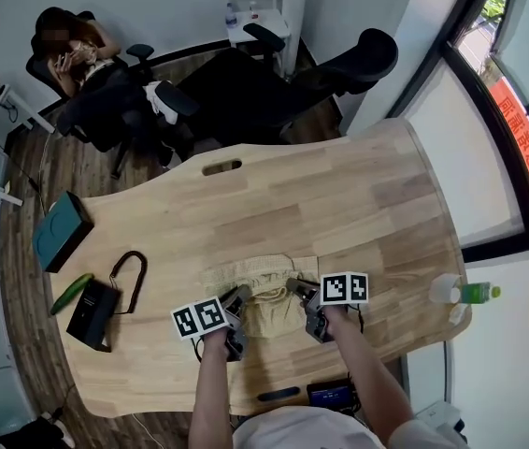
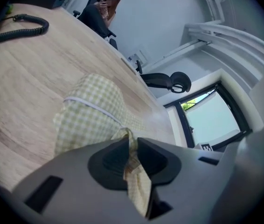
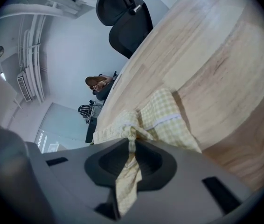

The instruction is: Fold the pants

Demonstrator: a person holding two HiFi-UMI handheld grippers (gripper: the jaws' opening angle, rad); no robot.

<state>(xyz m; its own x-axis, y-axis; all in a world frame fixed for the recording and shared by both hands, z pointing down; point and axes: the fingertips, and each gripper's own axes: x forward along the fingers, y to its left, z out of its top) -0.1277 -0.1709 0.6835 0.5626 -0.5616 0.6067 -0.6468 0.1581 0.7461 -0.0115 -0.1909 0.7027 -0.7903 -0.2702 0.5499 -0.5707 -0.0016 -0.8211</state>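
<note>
The pants (image 1: 260, 293) are pale yellow checked cloth, lying bunched on the wooden table (image 1: 339, 195) near its front edge. My left gripper (image 1: 238, 299) is shut on the pants at their left side; cloth is pinched between its jaws (image 2: 131, 157) and trails back through them. My right gripper (image 1: 300, 290) is shut on the pants at their right side, with a strip of the checked cloth (image 3: 129, 167) clamped between the pads. The rest of the pants (image 2: 92, 111) spreads on the table ahead of both grippers (image 3: 164, 120).
A black coiled cable (image 1: 134, 274) and a black box (image 1: 92, 313) lie at the left, with a teal case (image 1: 59, 232) and a green object (image 1: 71, 293). A green bottle (image 1: 465, 293) stands at the right edge. Office chairs (image 1: 274, 73) and a seated person (image 1: 73, 50) are beyond the table.
</note>
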